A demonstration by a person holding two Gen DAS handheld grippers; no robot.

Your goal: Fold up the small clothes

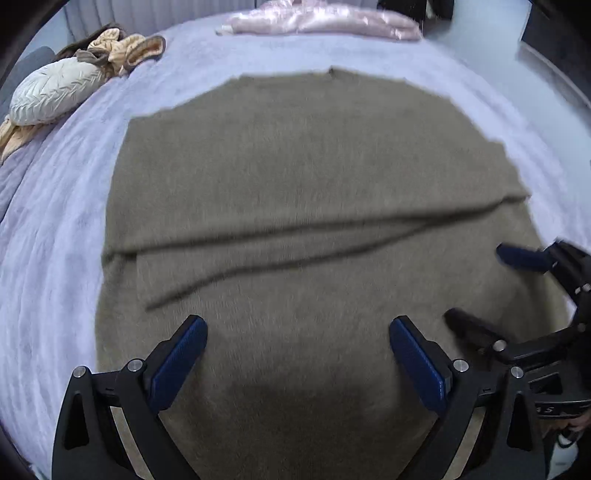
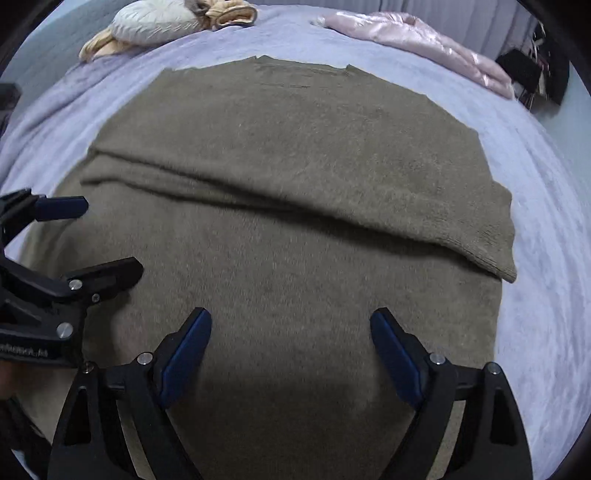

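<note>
An olive-brown knitted sweater [image 1: 303, 177] [image 2: 295, 147] lies flat on a lilac bedspread [image 1: 55, 229] [image 2: 546, 295], with both sleeves folded across its middle as overlapping bands. The right sleeve's ribbed cuff [image 2: 495, 254] ends near the sweater's right edge. My left gripper [image 1: 297, 328] hovers open over the near left part of the sweater, nothing between its blue pads. My right gripper [image 2: 291, 321] hovers open over the near right part, also empty. Each gripper shows in the other's view: the right gripper [image 1: 472, 284] at the right edge, the left gripper [image 2: 110, 236] at the left edge.
At the far left of the bed lies a quilted white garment [image 1: 55, 92] [image 2: 155, 22] with peach clothes [image 1: 125, 48] beside it. A shiny pink jacket [image 1: 325, 20] [image 2: 424, 37] lies along the far edge. Dark objects [image 2: 528, 74] stand beyond the bed at the far right.
</note>
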